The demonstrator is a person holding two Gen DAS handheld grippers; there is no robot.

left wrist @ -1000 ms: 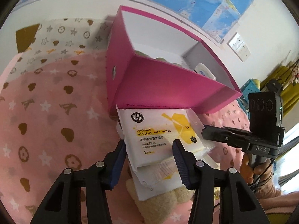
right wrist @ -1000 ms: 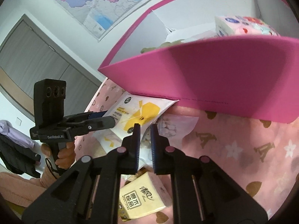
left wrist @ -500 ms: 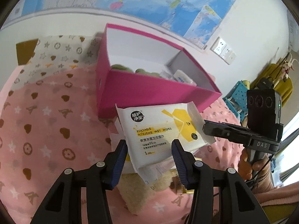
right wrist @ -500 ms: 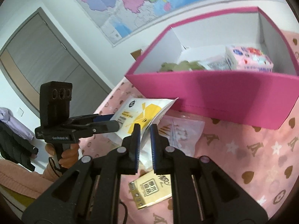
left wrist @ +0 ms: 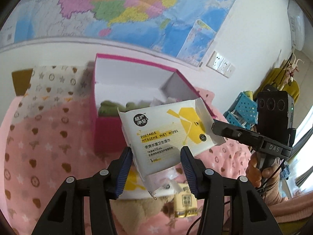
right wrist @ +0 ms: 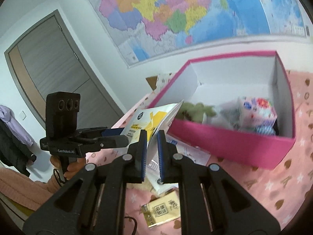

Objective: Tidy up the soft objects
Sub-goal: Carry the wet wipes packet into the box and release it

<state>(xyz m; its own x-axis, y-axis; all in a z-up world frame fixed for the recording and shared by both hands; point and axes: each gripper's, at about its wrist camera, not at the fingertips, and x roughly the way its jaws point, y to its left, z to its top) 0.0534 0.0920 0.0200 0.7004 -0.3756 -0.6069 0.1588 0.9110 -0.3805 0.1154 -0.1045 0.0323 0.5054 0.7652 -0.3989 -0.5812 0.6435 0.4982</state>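
2 claws grip the wet wipes pack (left wrist: 162,135) between them.

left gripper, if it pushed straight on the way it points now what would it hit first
The wet wipes pack is already between the left gripper fingers. Beyond it, probably the near wall of the pink box, or its green contents; depth is unclear.

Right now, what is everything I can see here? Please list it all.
wipes pack: 1, white and yellow, held up before the box, between both grippers
box: 1, pink, open, on the blanket
plush toy: 1, green, inside the box
patterned pack: 1, pink-white, inside the box
tissue pack: 1, yellow, on the blanket
blanket: 1, pink, underneath
map: 1, multicoloured, on the wall
left gripper: 1, black, jaws opening, wipes pack between them
right gripper: 1, black, shut on the pack's edge
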